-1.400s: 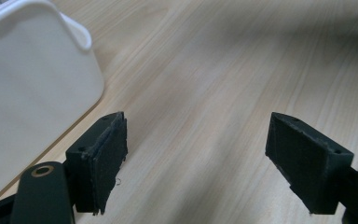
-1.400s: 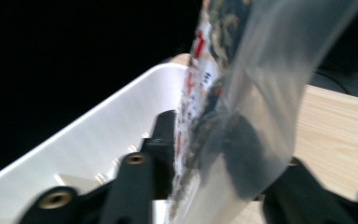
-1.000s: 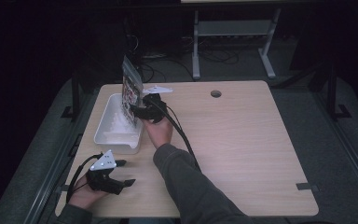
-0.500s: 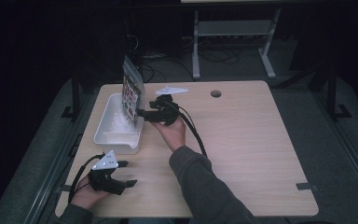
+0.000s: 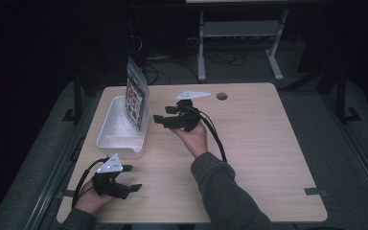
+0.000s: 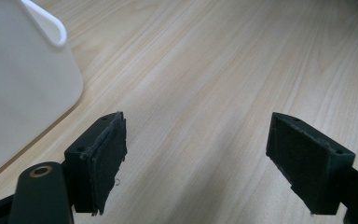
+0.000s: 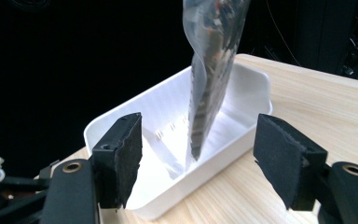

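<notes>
Both pairs of jaws stand spread with nothing between them. Your right gripper (image 5: 160, 118) hangs above the middle of the wooden surface (image 5: 268, 158), held in your right hand (image 5: 191, 136), and points left toward the white tub (image 5: 120, 132); its jaws stop just short of the tub's near wall, apart from it. In the right gripper view the tub (image 7: 256, 93) lies straight ahead between the two black pads, and the printed plastic bag (image 7: 209, 70) stands upright inside it, its lower edge down on the tub floor and its top rising well above the rim. From the high view the bag (image 5: 136, 98) leans against the tub's right wall at the far end; what is printed on it is too blurred to read, though it looks like a pattern of small coloured shapes. Your left gripper (image 5: 130, 178) rests low at the near left corner of the surface, in your left hand (image 5: 93, 201), just beside the tub's near end. In the left gripper view the tub's rounded corner (image 6: 28, 70) sits at the upper left, clear of the left pad, and bare wood (image 6: 205, 93) fills the gap between the jaws.
</notes>
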### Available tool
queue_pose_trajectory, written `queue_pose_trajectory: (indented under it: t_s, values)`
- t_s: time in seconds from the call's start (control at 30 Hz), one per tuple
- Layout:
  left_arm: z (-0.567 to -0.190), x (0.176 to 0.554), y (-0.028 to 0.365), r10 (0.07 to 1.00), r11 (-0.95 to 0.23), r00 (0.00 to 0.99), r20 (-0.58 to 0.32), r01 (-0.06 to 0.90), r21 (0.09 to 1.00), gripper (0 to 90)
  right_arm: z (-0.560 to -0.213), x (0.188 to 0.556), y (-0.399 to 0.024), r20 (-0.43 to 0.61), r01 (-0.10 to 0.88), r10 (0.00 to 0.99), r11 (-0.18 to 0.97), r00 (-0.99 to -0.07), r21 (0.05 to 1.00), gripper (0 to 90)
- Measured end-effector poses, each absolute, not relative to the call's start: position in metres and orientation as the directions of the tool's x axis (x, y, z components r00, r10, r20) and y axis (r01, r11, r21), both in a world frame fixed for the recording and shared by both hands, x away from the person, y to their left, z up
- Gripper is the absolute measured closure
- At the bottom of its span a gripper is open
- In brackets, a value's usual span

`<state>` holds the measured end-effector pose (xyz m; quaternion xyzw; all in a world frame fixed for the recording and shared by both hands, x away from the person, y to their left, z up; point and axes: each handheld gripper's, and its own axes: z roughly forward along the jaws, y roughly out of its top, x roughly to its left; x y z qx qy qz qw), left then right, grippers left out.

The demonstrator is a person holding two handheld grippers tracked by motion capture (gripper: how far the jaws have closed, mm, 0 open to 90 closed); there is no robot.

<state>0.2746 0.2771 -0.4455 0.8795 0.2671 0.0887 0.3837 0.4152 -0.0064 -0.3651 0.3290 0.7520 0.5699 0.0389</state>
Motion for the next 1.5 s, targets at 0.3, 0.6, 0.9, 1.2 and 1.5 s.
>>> queue_pose_trajectory:
  t_s: [0.3, 0.6, 0.9, 1.2, 1.5]
  values:
    - [-0.446, 0.275, 0.277, 0.541, -0.554, 0.839, -0.059, 0.409, 0.725, 18.6, -0.367, 0.410, -0.035, 0.354, 0.490, 0.535, 0.131, -0.767, 0.862, 28.1]
    - [-0.446, 0.277, 0.278, 0.545, -0.546, 0.836, -0.066, 0.414, 0.728, 17.8, -0.376, 0.403, -0.057, 0.337, 0.496, 0.549, 0.169, -0.765, 0.851, 23.0]
    - [-0.447, 0.278, 0.277, 0.544, -0.548, 0.836, -0.069, 0.416, 0.726, 17.4, -0.380, 0.395, -0.078, 0.337, 0.514, 0.553, 0.201, -0.762, 0.834, 22.3]
    - [-0.447, 0.277, 0.276, 0.543, -0.554, 0.838, -0.057, 0.409, 0.725, 16.8, -0.385, 0.380, -0.105, 0.372, 0.551, 0.557, 0.191, -0.742, 0.813, 23.2]
    - [-0.447, 0.277, 0.275, 0.542, -0.559, 0.838, -0.052, 0.407, 0.722, 16.7, -0.391, 0.363, -0.135, 0.371, 0.562, 0.575, 0.195, -0.730, 0.804, 23.4]
